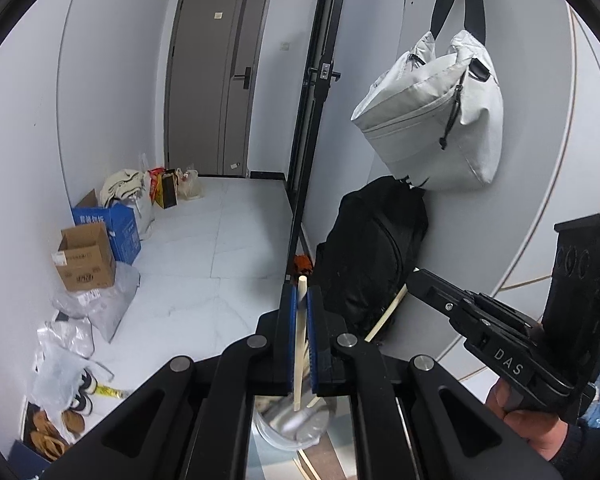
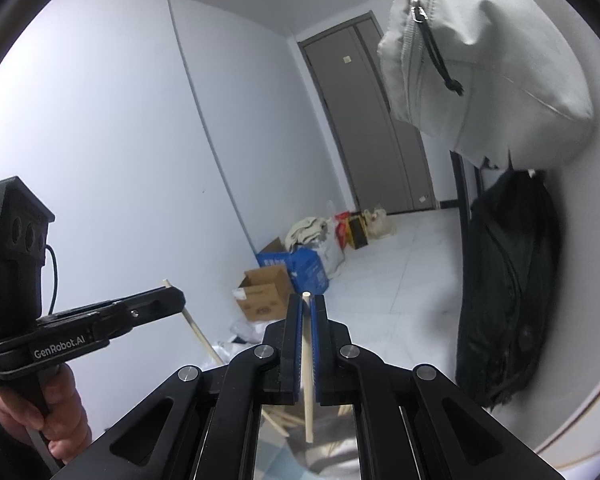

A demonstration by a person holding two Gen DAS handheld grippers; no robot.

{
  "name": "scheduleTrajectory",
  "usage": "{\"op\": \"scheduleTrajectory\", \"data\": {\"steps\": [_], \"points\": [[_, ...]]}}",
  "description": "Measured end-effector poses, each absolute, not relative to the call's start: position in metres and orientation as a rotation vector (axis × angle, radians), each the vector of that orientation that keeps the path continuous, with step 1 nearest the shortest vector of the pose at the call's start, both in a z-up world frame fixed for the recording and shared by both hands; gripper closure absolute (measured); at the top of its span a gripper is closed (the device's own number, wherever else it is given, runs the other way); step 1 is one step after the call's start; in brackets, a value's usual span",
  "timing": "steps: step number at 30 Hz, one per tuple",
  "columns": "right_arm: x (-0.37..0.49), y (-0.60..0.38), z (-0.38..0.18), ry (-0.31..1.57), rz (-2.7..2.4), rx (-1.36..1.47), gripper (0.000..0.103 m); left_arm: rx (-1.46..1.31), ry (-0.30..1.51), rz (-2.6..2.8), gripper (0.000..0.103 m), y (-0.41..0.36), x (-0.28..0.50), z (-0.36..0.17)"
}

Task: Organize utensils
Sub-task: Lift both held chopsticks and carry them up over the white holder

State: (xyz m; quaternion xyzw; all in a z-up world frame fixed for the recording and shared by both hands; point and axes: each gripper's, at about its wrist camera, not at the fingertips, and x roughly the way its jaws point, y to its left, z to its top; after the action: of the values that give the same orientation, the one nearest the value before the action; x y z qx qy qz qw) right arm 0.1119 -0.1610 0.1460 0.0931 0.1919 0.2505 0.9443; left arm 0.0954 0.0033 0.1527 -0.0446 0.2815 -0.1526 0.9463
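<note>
Left claw (image 1: 299,300): pinching one wooden chopstick (image 1: 299,344), raised. Right claw (image 2: 307,308): pinching a second chopstick (image 2: 308,380), raised. Below: metal container (image 1: 292,420), partly hidden.

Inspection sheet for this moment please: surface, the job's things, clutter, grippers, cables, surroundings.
Surface: barely visible below the grippers; cannot judge.
Job's things: one chopstick in the left gripper, another chopstick in the right gripper; more sticks and a metal container below.
Clutter: cardboard boxes, plastic bags, shoes on the floor.
Grippers: both shut on a chopstick.
Cables: a thin black cable beside the left gripper's body.
Surroundings: grey door, white bag hanging, black backpack.
</note>
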Motion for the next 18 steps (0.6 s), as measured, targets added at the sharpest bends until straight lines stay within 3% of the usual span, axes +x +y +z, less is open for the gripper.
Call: {"op": "scheduleTrajectory", "data": {"steps": [18], "points": [[0.163, -0.139, 0.116, 0.432, 0.508, 0.146, 0.100, -0.055, 0.673, -0.297, 0.102, 0.009, 0.149, 0.103]]}}
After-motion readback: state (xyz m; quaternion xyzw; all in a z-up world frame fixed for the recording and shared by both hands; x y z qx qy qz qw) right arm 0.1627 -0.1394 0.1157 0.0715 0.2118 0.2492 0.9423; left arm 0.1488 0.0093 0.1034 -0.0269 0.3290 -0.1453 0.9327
